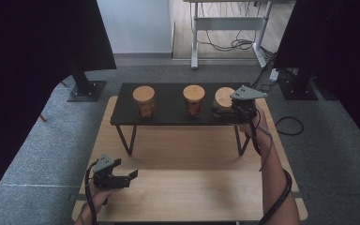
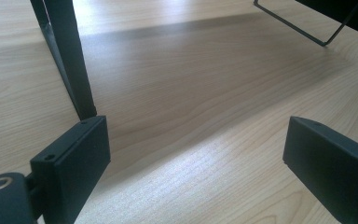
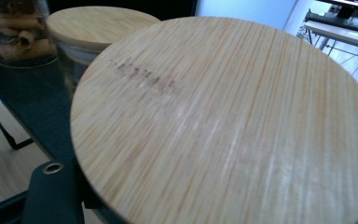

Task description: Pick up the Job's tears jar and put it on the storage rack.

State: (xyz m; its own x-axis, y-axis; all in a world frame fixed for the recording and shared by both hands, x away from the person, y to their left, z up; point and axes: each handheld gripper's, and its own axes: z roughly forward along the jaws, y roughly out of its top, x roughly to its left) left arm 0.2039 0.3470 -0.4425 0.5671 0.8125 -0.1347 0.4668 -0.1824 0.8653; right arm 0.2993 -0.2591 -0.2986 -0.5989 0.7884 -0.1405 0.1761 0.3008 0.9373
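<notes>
Three glass jars with round bamboo lids stand in a row on a low black shelf (image 1: pixel 168 116): a left jar (image 1: pixel 144 100), a middle jar (image 1: pixel 193 99) and a right jar (image 1: pixel 223 97). My right gripper (image 1: pixel 225 113) reaches in from the right and is shut on the right jar below its lid. In the right gripper view that lid (image 3: pixel 223 121) is very close, with one black finger (image 3: pixel 51 196) beneath its rim; the middle jar's lid (image 3: pixel 98 25) lies behind. My left gripper (image 1: pixel 132 175) hovers open and holds nothing over the table's front left (image 2: pixel 196 154).
The shelf stands on thin black wire legs (image 2: pixel 67 60) on a light wooden table (image 1: pixel 183 192). Grey carpet surrounds the table. Two black stand bases (image 1: pixel 86 90) sit on the floor at either side, and a white desk frame (image 1: pixel 194 42) with loose cables stands behind.
</notes>
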